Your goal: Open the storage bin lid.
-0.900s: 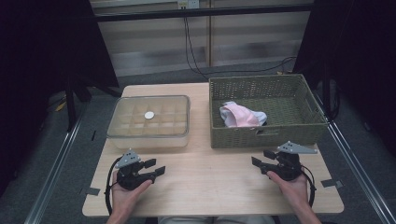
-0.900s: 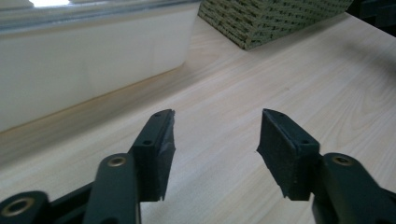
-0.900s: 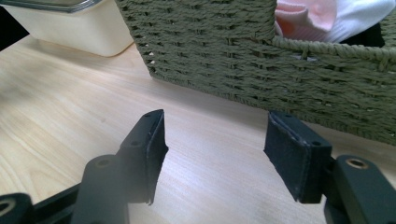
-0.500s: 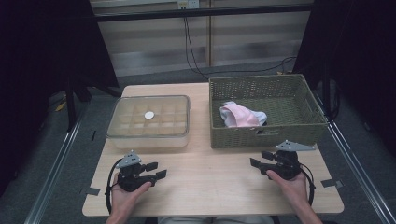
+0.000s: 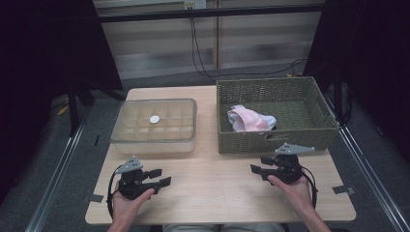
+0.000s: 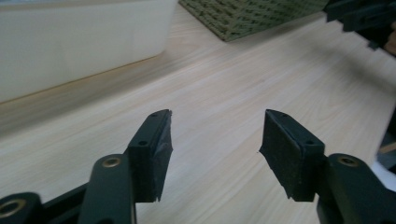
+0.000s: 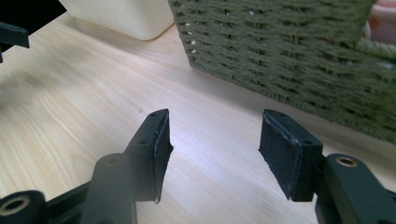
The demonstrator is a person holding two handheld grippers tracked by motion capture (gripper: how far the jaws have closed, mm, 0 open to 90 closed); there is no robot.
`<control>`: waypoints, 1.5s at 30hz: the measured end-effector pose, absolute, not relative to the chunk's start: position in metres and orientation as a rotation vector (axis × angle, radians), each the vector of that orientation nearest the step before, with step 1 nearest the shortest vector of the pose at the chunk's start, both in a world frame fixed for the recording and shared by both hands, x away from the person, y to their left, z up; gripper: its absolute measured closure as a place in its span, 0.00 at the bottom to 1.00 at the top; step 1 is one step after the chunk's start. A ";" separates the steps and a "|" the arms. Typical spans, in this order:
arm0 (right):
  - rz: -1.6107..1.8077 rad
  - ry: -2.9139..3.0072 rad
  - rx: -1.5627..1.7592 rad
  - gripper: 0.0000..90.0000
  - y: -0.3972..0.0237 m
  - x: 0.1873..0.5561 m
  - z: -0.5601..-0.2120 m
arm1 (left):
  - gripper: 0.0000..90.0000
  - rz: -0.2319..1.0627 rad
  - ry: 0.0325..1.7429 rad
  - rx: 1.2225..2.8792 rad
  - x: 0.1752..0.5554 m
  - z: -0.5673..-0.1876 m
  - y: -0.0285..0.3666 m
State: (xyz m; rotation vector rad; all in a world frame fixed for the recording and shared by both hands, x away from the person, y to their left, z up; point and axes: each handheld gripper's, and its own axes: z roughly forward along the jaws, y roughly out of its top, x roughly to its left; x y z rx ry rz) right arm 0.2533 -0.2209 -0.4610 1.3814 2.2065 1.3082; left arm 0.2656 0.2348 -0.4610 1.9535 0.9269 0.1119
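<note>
High view: a light wooden table (image 5: 217, 193) carries a clear plastic box (image 5: 154, 126) with a gridded interior at the left and an olive-green woven basket (image 5: 275, 140) at the right, the two standing side by side with a narrow strip of tabletop between them. A small round white disc (image 5: 154, 119) sits on the top of the box near its middle. Inside the basket lies a crumpled pink and white cloth (image 5: 251, 120), toward the front left part of its floor.

At the near edge of the table, a person's left hand holds the left gripper (image 5: 162, 178), which lies low over the wood in front of the plastic box, jaws pointing right toward the table's middle. The right hand holds the right gripper (image 5: 258, 165) just in front of the basket's near wall, jaws pointing left. The two grippers are well apart, facing each other across bare tabletop.

Left gripper view shows its two black jaws spread with only wood grain between the pads, the box wall at upper left. Right gripper view shows the same: jaws apart, nothing between them, the basket's woven side close ahead
</note>
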 end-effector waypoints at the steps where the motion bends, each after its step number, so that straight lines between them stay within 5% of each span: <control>1: 1.308 2.206 1.381 0.48 -0.221 0.253 -0.461 | 0.46 0.112 0.927 1.953 0.266 -0.461 0.235; 45: 1.409 2.365 1.181 0.49 -0.124 0.301 -0.430 | 0.43 0.192 1.029 1.864 0.296 -0.415 0.321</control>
